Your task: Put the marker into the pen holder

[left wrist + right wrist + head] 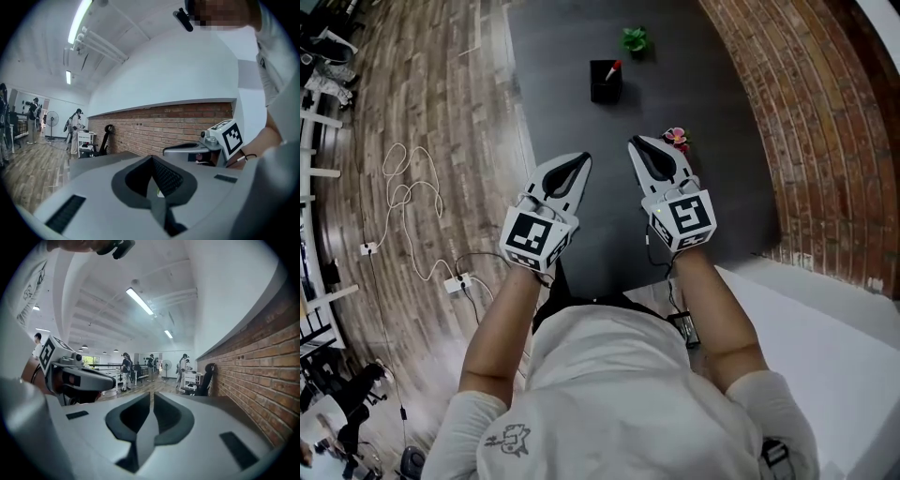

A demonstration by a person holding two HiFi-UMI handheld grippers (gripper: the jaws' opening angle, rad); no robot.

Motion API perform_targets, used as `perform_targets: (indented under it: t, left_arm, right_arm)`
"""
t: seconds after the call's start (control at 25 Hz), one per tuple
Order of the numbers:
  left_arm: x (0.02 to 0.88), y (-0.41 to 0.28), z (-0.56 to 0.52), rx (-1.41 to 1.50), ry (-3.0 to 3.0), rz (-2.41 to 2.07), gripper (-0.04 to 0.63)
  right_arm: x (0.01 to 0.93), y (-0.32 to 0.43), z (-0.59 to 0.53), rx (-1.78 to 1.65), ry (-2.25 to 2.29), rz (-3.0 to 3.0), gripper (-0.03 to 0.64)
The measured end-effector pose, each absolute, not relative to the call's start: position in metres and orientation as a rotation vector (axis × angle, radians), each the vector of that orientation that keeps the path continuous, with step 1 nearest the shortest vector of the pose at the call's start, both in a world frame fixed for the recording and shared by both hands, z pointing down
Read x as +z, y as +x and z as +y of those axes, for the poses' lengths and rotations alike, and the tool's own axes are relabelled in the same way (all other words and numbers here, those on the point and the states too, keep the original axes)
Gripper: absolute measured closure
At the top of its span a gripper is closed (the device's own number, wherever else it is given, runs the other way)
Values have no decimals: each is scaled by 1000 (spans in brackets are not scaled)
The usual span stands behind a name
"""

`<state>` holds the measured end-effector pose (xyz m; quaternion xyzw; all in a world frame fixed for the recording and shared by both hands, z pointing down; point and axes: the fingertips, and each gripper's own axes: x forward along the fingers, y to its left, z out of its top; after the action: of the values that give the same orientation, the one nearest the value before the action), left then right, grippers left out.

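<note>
A black pen holder (605,86) stands on the dark grey table (581,37) toward its far end. A marker (613,67) with a red tip sticks up out of it. Both grippers hover side by side over the near part of the table, well short of the holder. My left gripper (581,157) (151,158) is shut, its tips meeting with nothing between them. My right gripper (634,142) (152,394) shows a narrow slit between its jaws and holds nothing. Neither gripper view shows the holder.
A small green plant (635,39) sits beyond the holder. A pink flower ornament (676,138) lies just right of my right gripper. A brick wall (787,122) borders the table on the right. Wooden floor with cables (408,187) lies to the left. People stand far off in the room (125,369).
</note>
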<state>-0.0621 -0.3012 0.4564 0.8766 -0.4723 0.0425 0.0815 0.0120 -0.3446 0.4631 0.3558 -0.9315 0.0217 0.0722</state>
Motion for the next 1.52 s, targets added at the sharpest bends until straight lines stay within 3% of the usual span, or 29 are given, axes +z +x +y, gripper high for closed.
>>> perform_targets:
  t: [0.72, 1.52]
  left_arm:
    - [410, -27, -190, 87, 2646, -1476, 584]
    - [365, -97, -93, 16, 2801, -1195, 584]
  right_arm:
    - [390, 37, -224, -22, 910, -2968, 612]
    - [341, -8, -113, -99, 1162, -2898, 612]
